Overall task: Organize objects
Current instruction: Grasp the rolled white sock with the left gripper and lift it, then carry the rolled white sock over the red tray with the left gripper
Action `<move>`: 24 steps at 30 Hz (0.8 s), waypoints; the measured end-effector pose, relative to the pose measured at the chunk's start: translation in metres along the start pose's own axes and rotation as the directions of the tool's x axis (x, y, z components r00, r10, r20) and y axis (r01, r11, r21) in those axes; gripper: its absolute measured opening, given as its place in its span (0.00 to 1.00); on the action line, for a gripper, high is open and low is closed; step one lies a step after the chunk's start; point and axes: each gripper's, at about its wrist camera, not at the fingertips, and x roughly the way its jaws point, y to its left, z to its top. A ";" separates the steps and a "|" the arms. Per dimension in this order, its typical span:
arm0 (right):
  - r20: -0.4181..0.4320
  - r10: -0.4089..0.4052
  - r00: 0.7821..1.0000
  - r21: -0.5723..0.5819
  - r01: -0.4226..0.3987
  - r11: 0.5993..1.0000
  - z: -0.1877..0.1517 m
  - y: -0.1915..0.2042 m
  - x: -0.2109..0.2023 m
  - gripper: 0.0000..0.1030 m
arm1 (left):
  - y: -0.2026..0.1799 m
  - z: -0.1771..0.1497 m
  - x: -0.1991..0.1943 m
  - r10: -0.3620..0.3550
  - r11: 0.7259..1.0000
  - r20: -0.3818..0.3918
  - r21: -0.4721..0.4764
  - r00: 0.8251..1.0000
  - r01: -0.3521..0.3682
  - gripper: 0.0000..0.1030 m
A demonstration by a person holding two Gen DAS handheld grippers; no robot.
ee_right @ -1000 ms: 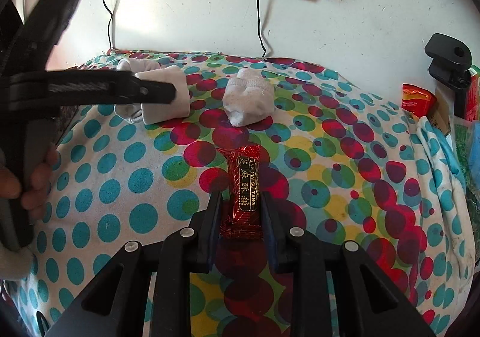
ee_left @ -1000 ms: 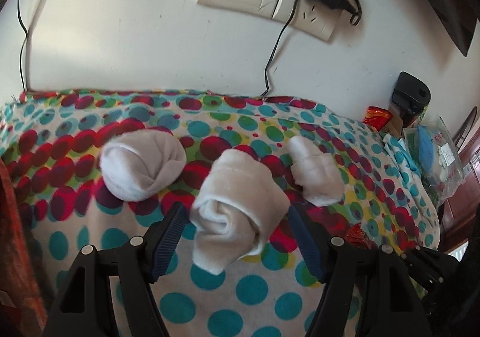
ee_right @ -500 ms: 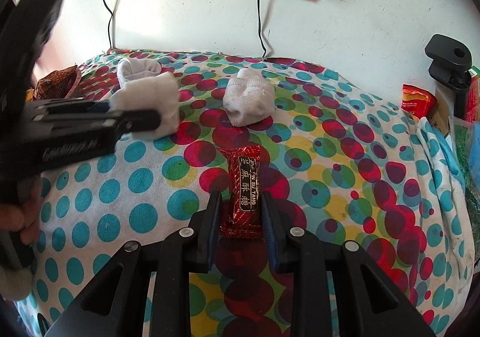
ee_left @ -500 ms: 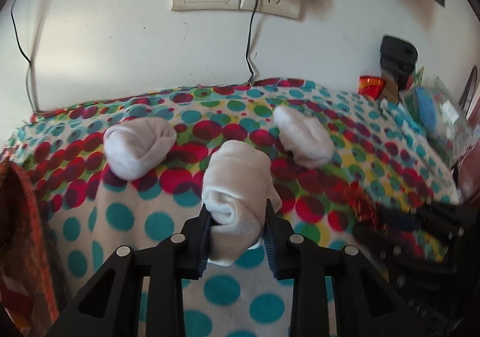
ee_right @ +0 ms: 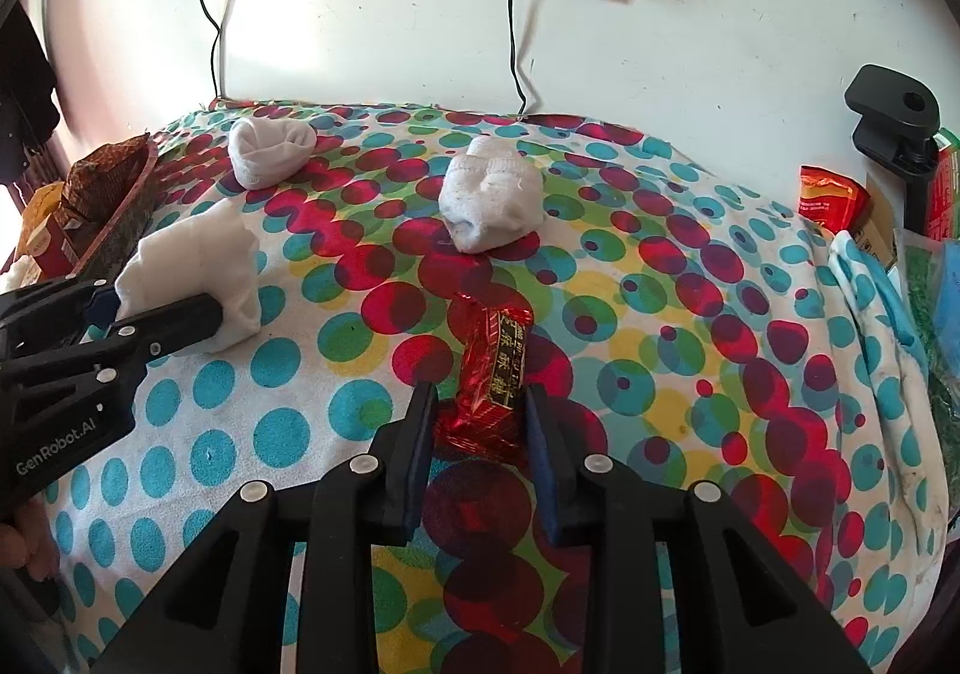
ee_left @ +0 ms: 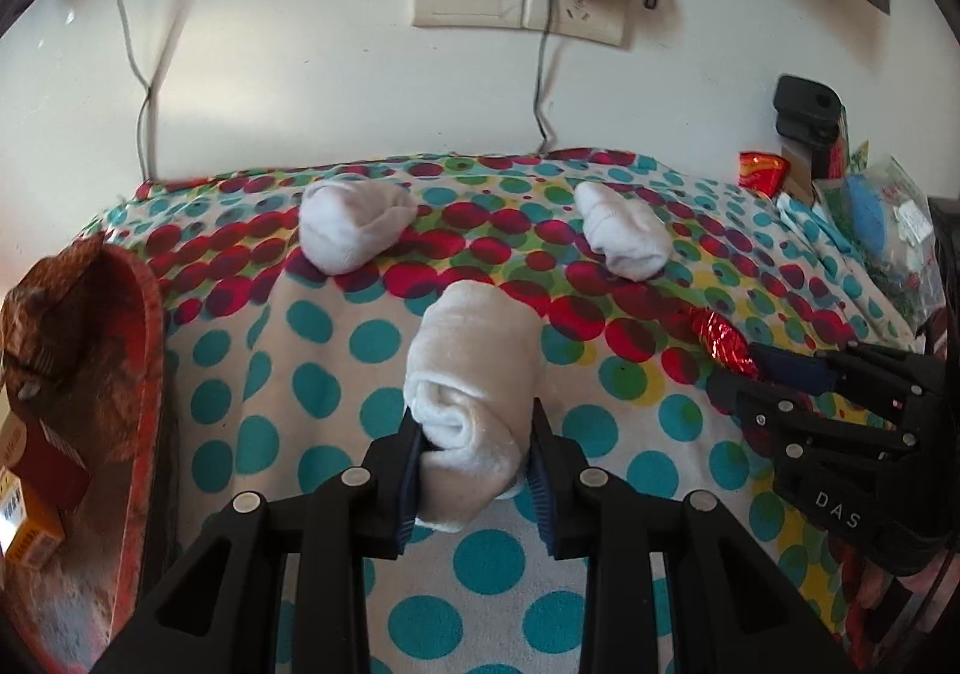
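My left gripper (ee_left: 474, 434) is shut on a rolled white sock (ee_left: 474, 368) and holds it over the polka-dot cloth (ee_left: 336, 350); the same sock shows in the right wrist view (ee_right: 198, 266). Two more rolled socks lie further back, one on the left (ee_left: 354, 224) and one on the right (ee_left: 624, 236). My right gripper (ee_right: 477, 410) is shut on a red candy bar (ee_right: 492, 368), whose wrapper end shows in the left wrist view (ee_left: 720, 341).
A reddish tray (ee_left: 102, 422) with snack packets sits at the left edge. A black clamp (ee_right: 894, 134), red packets (ee_right: 831, 197) and plastic bags crowd the right side. Wall sockets and cables (ee_right: 510, 44) hang behind the table.
My left gripper closed on the middle sock, then drew it back toward the front left, away from the other two. The right gripper stayed still on the candy bar.
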 end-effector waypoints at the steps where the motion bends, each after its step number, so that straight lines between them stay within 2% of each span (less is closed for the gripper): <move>1: 0.000 0.001 1.000 -0.001 -0.001 1.000 0.000 0.000 0.000 0.29 | 0.001 0.000 0.001 -0.001 1.000 -0.004 -0.006 1.000 0.001 0.30; 3: 0.000 0.003 1.000 0.002 -0.003 1.000 0.000 0.000 0.001 0.28 | 0.003 -0.001 0.003 -0.005 1.000 -0.004 -0.015 1.000 0.005 0.30; 4: 0.004 0.014 1.000 0.004 -0.014 1.000 0.000 -0.001 0.000 0.24 | 0.002 -0.002 0.003 -0.005 1.000 -0.001 -0.014 1.000 0.005 0.30; 8: 0.012 0.035 0.999 0.000 -0.035 0.999 0.000 0.001 -0.001 0.23 | -0.001 -0.002 0.002 0.011 1.000 0.004 0.001 1.000 -0.011 0.30; 15: 0.008 0.000 1.000 -0.016 0.000 1.000 0.000 0.004 -0.001 0.23 | -0.005 -0.002 0.000 0.028 0.999 0.017 0.019 0.999 -0.028 0.30; 24: 0.005 -0.032 0.999 -0.034 0.032 0.999 0.001 0.007 0.000 0.23 | 0.000 -0.002 -0.010 0.060 0.998 0.063 -0.010 0.996 -0.060 0.30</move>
